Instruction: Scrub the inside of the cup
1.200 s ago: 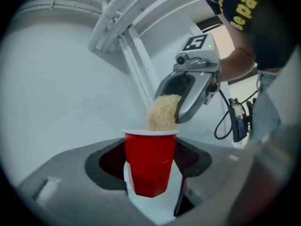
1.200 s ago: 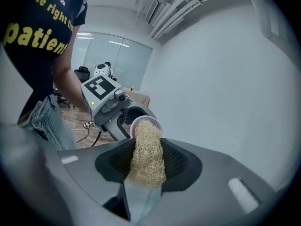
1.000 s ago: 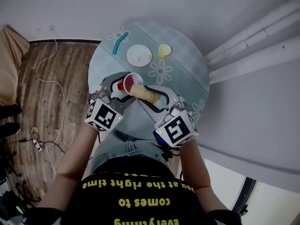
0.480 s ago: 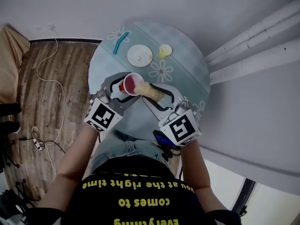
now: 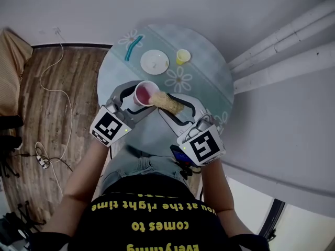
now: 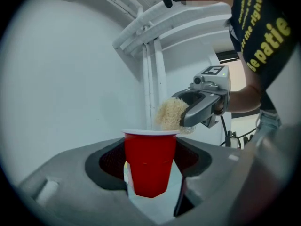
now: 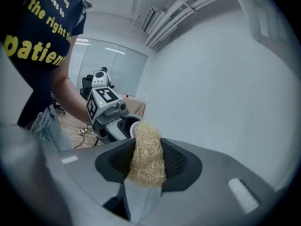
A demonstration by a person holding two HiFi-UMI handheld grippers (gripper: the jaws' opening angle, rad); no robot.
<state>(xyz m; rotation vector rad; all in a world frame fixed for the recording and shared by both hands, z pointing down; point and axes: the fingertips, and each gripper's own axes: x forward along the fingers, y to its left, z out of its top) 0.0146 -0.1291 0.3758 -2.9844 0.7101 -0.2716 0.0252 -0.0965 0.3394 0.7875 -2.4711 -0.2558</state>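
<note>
Looking into the cup [image 5: 145, 93] is head view alone; loofah [image 5: 170, 104] at rim.

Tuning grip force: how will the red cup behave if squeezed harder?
The cup looks thin-walled, so it probably flexes and could dent. It seems empty and light, so the scrubber pushing at its mouth may twist it between the jaws. Its smooth tapered sides might slip.

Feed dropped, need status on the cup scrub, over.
Left gripper shut on red plastic cup. Right gripper shut on tan fibrous loofah scrubber, tip at cup's mouth. Nothing blocking.
</note>
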